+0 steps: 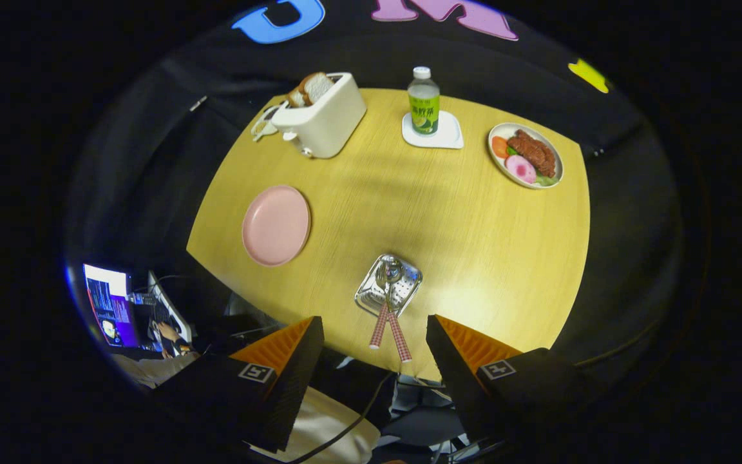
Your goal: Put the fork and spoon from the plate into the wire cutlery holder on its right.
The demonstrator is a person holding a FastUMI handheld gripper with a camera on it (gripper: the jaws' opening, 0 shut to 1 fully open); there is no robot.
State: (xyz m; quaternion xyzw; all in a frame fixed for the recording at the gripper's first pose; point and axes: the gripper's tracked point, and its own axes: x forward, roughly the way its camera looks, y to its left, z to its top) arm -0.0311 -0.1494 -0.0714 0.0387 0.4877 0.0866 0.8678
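Gripper view: the gripper (374, 348) hangs high, fingers wide apart and empty, fork (380, 309) and spoon (395, 303) already resting crossed in the wire cutlery holder (371, 298), pink plate (276, 225) bare, so nothing calls for grasping.

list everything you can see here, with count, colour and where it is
table: 1, yellow wood, round, under everything
wire cutlery holder: 1, silver, near table edge, just ahead of the claw
fork and spoon: 2, metal heads in the holder, red-and-white checked handles sticking out toward the claw
pink plate: 1, bare, left of the holder
toaster: 1, cream, far left, bread slices in its slot
bottle: 1, green label, white cap, on a white coaster, far side
food plate: 1, white, meat and vegetables, far right
monitor: 1, lit, below the table, a person's hand beside it
claw: 1, open, fingers either side of the handles, not touching them
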